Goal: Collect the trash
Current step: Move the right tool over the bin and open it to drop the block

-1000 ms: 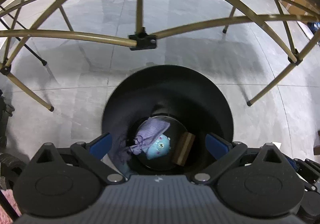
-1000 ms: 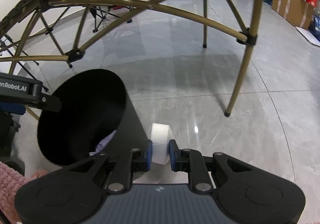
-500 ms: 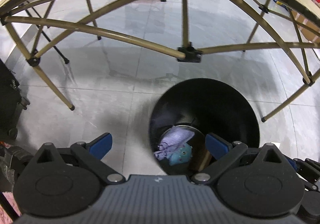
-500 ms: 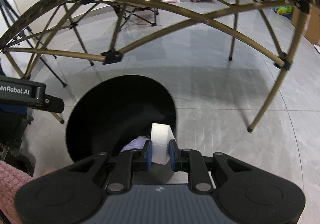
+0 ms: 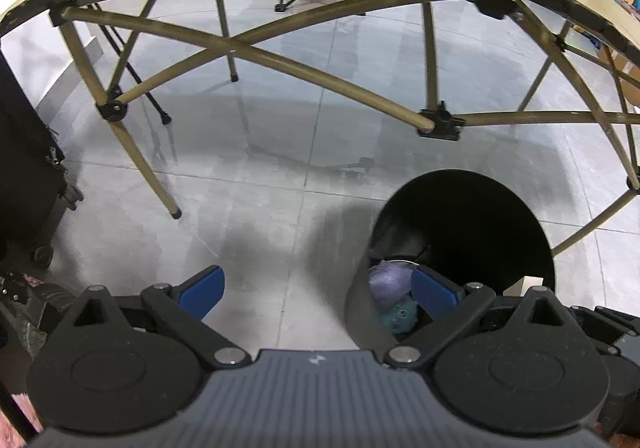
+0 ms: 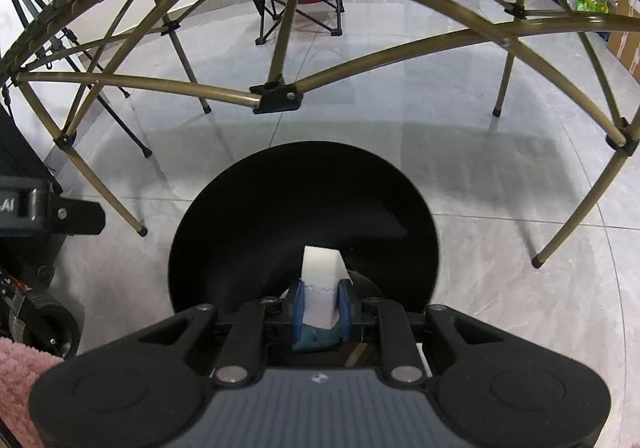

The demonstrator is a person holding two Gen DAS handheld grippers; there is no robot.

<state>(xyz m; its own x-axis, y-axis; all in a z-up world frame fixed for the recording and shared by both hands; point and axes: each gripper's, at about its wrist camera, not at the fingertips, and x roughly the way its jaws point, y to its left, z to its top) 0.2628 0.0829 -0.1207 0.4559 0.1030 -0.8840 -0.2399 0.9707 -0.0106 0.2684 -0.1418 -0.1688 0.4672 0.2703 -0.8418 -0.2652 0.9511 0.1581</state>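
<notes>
Right gripper over bin mouth, white block in grip

We saw the right gripper (image 6: pixel 320 300) pinching a white foam-like block (image 6: pixel 321 278) between its blue pads (image 6: pixel 298 304), held above the open mouth of the black trash bin (image 6: pixel 248 208). The left gripper (image 5: pixel 316 290) was spread wide and held nothing; its right finger overlapped the bin's near rim. Inside the bin we noted a purple cloth (image 5: pixel 388 280) and a teal toy (image 5: pixel 400 314). The bin stood on grey floor tiles (image 5: pixel 260 168) beside the folding table frame (image 5: pixel 320 76)
</notes>
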